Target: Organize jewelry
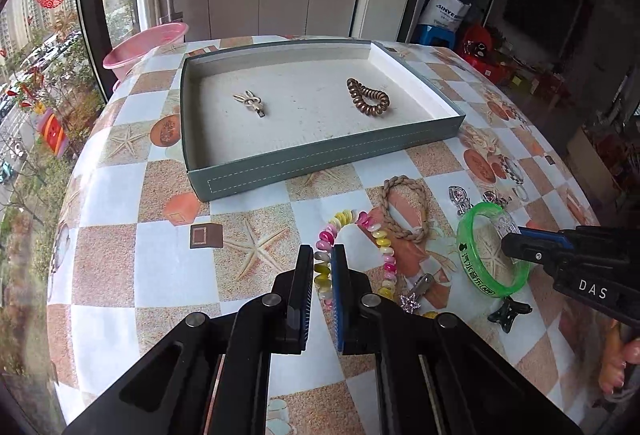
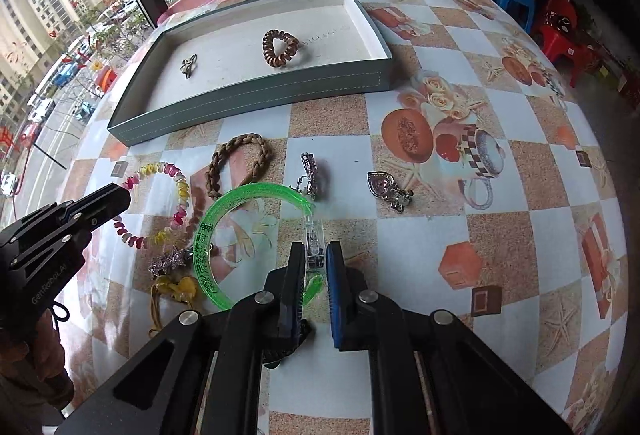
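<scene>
A grey-green tray holds a brown coil hair tie and a small silver clip. My left gripper is narrowly open around the near-left side of a pink-yellow coil bracelet on the table. My right gripper is narrowly open around the clear clasp of a green bangle. Whether either one grips is unclear.
A braided brown band, a star clip, a black claw clip, a yellow charm and silver heart charms lie on the checked tablecloth. A pink basin stands beyond the table's far-left edge.
</scene>
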